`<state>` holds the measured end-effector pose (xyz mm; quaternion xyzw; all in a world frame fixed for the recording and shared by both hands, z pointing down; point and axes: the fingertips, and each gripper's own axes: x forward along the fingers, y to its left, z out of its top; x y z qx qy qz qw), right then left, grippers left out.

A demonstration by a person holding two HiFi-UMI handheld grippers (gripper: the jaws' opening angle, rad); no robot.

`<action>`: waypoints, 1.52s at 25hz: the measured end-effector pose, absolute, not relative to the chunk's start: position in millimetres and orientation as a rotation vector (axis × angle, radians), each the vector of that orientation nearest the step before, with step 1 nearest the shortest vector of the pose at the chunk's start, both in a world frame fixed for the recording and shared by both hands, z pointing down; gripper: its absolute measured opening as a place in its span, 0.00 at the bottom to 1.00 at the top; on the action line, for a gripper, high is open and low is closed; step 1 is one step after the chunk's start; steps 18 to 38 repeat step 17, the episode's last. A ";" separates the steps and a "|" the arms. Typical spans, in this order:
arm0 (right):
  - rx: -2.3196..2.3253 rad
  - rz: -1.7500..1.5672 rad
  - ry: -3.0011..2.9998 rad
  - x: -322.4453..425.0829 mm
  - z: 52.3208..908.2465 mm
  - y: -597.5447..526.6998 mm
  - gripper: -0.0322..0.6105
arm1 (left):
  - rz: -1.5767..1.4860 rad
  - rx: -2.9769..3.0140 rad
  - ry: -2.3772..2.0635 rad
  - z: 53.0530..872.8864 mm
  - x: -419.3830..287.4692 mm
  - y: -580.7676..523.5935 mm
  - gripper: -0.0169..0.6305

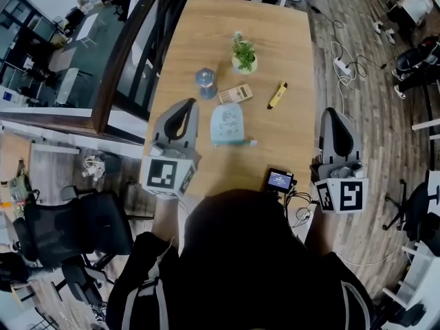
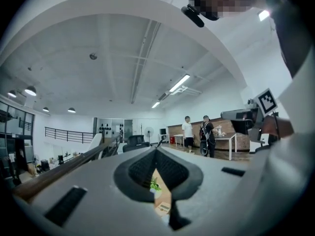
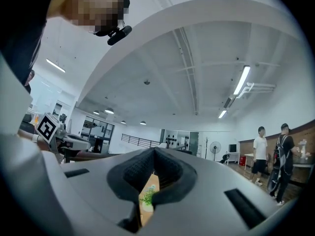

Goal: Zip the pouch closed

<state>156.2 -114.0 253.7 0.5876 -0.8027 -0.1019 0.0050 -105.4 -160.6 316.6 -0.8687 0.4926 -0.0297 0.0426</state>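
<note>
Pale blue pouch [image 1: 227, 124] lies on the wooden table [image 1: 289, 47], long axis pointing away from me, just right of my left gripper [image 1: 184, 106] and well apart from my right gripper [image 1: 335, 113]; both jaws pressed together, empty

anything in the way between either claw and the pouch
Nothing visible. Only bare table lies between the left claw and the pouch, and between the right claw and it. The calculator and yellow marker lie farther up the table, off both paths.
</note>
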 end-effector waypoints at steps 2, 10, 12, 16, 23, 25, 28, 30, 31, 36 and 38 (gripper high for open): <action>1.828 -0.329 -2.517 153.2 251.1 -112.2 0.07 | -0.097 -2.663 1.481 314.1 -104.2 -159.1 0.03; 1.771 -0.325 -2.569 144.8 241.5 -103.8 0.07 | -0.093 -2.658 1.481 304.3 -107.6 -153.1 0.03; 1.768 -0.339 -2.571 144.0 239.1 -101.3 0.07 | -0.089 -2.652 1.486 303.7 -108.7 -151.3 0.03; 1.759 -0.361 -2.572 140.9 235.1 -97.8 0.07 | -0.075 -2.634 1.506 300.6 -112.1 -148.7 0.03; 1.758 -0.367 -2.572 140.3 233.4 -97.6 0.07 | -0.072 -2.629 1.508 298.7 -112.6 -148.7 0.03; 1.758 -0.367 -2.572 140.3 233.4 -97.6 0.07 | -0.072 -2.629 1.508 298.7 -112.6 -148.7 0.03; 1.758 -0.367 -2.572 140.3 233.4 -97.6 0.07 | -0.072 -2.629 1.508 298.7 -112.6 -148.7 0.03; 1.758 -0.367 -2.572 140.3 233.4 -97.6 0.07 | -0.072 -2.629 1.508 298.7 -112.6 -148.7 0.03; 1.758 -0.367 -2.572 140.3 233.4 -97.6 0.07 | -0.072 -2.629 1.508 298.7 -112.6 -148.7 0.03; 1.758 -0.367 -2.572 140.3 233.4 -97.6 0.07 | -0.072 -2.629 1.508 298.7 -112.6 -148.7 0.03; 1.758 -0.367 -2.572 140.3 233.4 -97.6 0.07 | -0.072 -2.629 1.508 298.7 -112.6 -148.7 0.03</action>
